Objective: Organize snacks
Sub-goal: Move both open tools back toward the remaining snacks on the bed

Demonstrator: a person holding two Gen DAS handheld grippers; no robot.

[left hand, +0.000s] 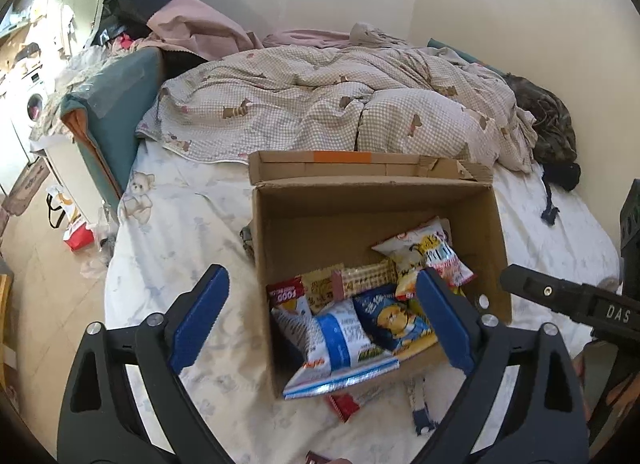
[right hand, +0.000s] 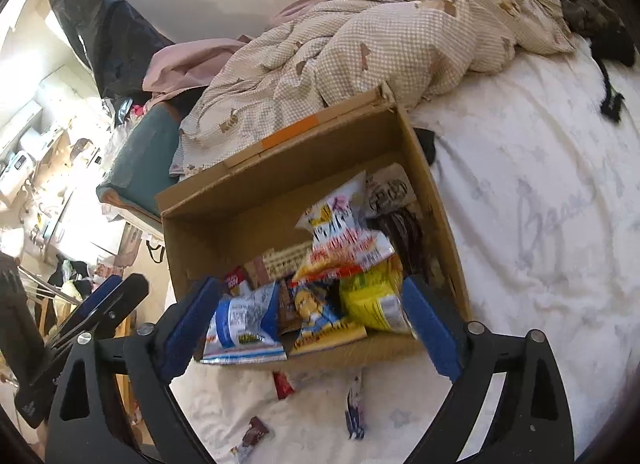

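An open cardboard box (left hand: 320, 220) stands on the bed and holds several snack packets, among them a blue-and-white one (left hand: 340, 340) and a white-and-red one (left hand: 430, 250). It also shows in the right wrist view (right hand: 224, 220), with a yellow packet (right hand: 374, 298) inside. My left gripper (left hand: 322, 284) is open and empty above the box's near edge. My right gripper (right hand: 312, 292) is open and empty above the same edge. A red packet (right hand: 283, 384), a blue-white stick (right hand: 355, 408) and a dark wrapper (right hand: 252, 438) lie on the sheet in front of the box.
A rumpled checked quilt (left hand: 340, 104) lies behind the box. A teal cushion (left hand: 114, 104) sits at the bed's left edge. The floor on the left is cluttered, with a red bag (left hand: 78, 234). The white sheet (right hand: 540, 204) spreads right of the box.
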